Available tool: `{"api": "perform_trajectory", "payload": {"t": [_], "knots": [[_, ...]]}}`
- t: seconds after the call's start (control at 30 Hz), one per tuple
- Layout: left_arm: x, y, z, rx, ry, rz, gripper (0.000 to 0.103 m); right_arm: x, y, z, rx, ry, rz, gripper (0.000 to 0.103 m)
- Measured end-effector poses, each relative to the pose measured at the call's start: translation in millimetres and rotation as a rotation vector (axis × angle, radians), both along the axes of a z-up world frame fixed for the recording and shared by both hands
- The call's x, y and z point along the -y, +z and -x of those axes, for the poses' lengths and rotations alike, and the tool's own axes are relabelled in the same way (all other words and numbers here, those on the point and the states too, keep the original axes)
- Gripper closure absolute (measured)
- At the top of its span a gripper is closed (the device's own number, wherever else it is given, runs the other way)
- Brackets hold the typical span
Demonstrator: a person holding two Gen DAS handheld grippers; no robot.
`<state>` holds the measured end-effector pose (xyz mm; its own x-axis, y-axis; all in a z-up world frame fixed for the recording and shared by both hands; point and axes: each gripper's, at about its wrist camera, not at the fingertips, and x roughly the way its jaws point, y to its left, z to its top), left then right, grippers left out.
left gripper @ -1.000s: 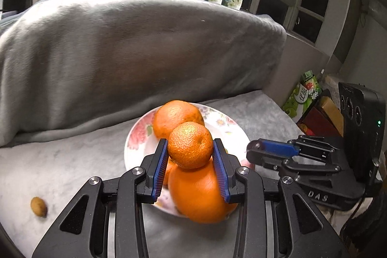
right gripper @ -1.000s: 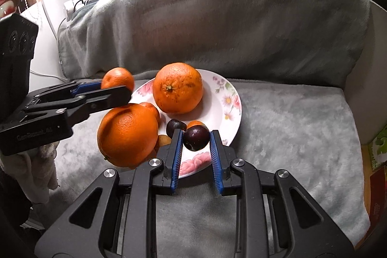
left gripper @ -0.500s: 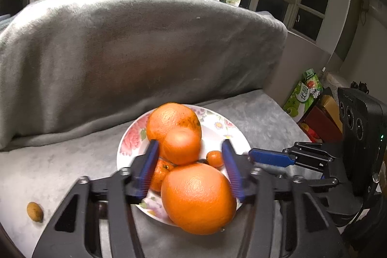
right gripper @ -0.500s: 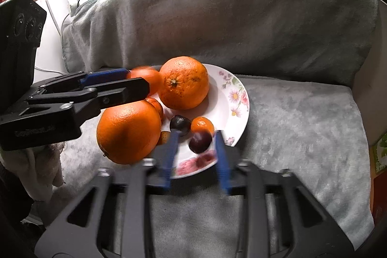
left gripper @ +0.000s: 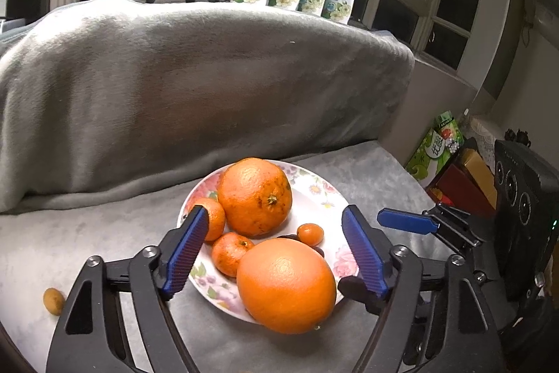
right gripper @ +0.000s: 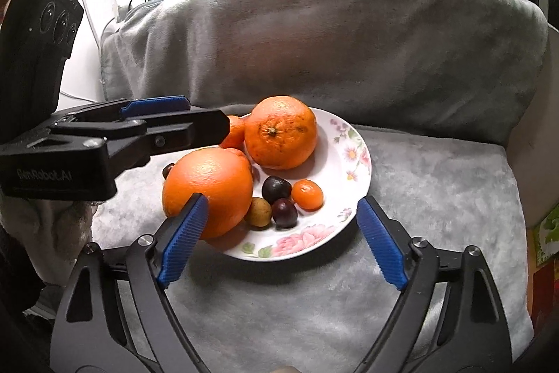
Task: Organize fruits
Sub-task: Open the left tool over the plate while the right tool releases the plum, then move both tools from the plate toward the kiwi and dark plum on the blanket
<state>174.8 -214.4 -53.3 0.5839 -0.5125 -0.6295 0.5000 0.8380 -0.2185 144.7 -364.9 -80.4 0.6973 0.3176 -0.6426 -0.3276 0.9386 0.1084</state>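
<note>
fruit (right gripper: pixel 279 131) on floral plate (right gripper: pixel 353 159)

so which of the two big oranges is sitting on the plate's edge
The smooth big orange, overhanging the plate rim at the near left. The rough big orange sits well inside.

Black plastic left tongs (left gripper: pixel 276 247) and right tongs (right gripper: pixel 281 233), with triangular cut-outs in the arms. Ribbed blue pads (left gripper: pixel 183 247) on the fingertips, silver screws at the pivots. Faint lettering on the left body, three round lenses above.
</note>
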Motion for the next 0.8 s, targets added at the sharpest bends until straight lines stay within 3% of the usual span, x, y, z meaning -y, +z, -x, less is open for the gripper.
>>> {"api": "perform_trajectory", "payload": {"t": [0.8], "knots": [[-39, 33, 33, 0.093, 0.037, 0.048, 0.023, -35, 29, 32, 0.054, 0.013, 0.03, 0.008]]}}
